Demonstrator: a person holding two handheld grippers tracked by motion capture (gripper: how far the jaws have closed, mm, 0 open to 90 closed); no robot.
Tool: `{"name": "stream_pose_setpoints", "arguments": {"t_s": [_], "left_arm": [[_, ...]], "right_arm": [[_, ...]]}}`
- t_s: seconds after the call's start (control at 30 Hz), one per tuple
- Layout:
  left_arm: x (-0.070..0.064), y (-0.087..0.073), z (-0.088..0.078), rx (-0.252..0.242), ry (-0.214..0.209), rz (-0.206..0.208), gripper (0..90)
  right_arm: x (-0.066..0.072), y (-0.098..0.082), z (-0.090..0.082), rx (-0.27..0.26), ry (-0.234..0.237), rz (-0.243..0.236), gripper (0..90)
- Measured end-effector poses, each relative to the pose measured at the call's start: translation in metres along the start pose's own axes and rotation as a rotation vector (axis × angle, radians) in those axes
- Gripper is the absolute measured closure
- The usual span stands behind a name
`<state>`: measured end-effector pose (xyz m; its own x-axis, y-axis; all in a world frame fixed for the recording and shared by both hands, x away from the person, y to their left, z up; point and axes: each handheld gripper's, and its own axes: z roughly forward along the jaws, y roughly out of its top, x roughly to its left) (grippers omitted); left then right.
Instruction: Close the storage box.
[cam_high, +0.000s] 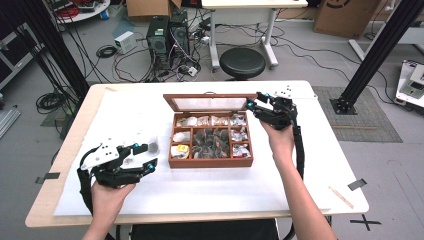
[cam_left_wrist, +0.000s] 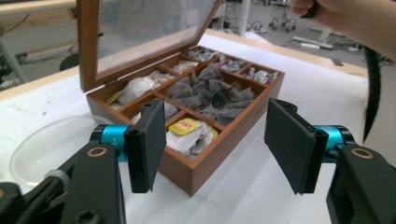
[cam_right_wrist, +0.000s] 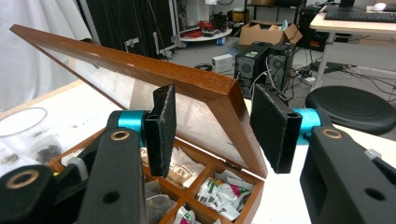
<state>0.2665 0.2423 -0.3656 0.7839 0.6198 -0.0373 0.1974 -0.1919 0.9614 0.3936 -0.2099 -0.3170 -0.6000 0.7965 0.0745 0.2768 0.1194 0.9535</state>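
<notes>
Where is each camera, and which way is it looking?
High view: above the table's near side, looking forward and down at the wooden tea box; both forearms, left tool, right tool.
Left gripper view: on the left tool, facing the box front; its black jaws, open.
Right gripper view: on the right tool, at the glass lid; jaws either side of its corner.
All share the box.

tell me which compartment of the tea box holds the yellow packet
The front-left compartment of the tea box, nearest the left gripper; the others hold white, grey or red-green packets.
</notes>
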Motion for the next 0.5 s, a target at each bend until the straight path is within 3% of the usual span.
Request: {"name": "stream_pose_setpoints", "arguments": {"t_s": [0.2,0.5], "left_arm": [[-0.003,0.0012,-0.0017,-0.028,-0.017,0.006,39.4],[-0.0056,0.0012,-0.0022,-0.024,-0.025,0.004,39.4]], "right_arm": [[0.0015,-0.0019,-0.0023,0.01,-0.002,0.006,49.6],[0.0057,-0.0048,-0.0075,0.046,-0.013,0.017,45.7]]}}
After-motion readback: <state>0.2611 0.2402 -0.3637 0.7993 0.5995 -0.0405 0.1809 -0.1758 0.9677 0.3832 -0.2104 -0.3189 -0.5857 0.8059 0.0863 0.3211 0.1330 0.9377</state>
